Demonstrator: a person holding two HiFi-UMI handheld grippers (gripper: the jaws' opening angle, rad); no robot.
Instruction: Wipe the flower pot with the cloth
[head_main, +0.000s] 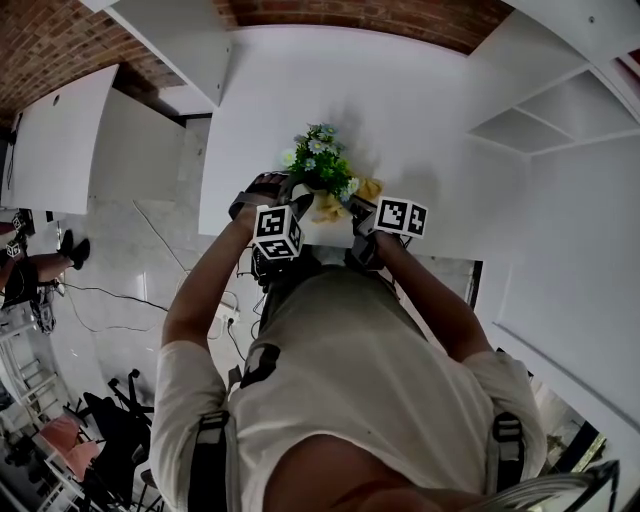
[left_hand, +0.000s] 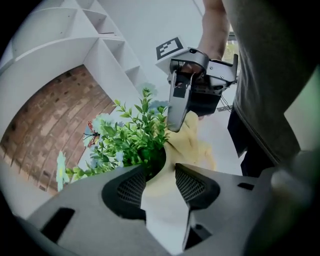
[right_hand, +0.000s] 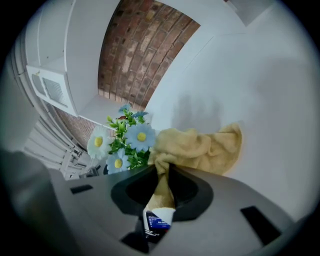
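Both forearms (head_main: 205, 290) reach forward, angled down. The left gripper (left_hand: 159, 182) clamps the white flower pot (left_hand: 165, 217); the right gripper (right_hand: 161, 185), beside it, pinches the yellow cloth (right_hand: 200, 147).

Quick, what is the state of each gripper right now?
Left gripper: closed on the flower pot.
Right gripper: closed, holding the yellow cloth.

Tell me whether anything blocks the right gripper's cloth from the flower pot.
Nothing visible does: the cloth, pinched in the right gripper, lies against the flower pot beside its leaves.
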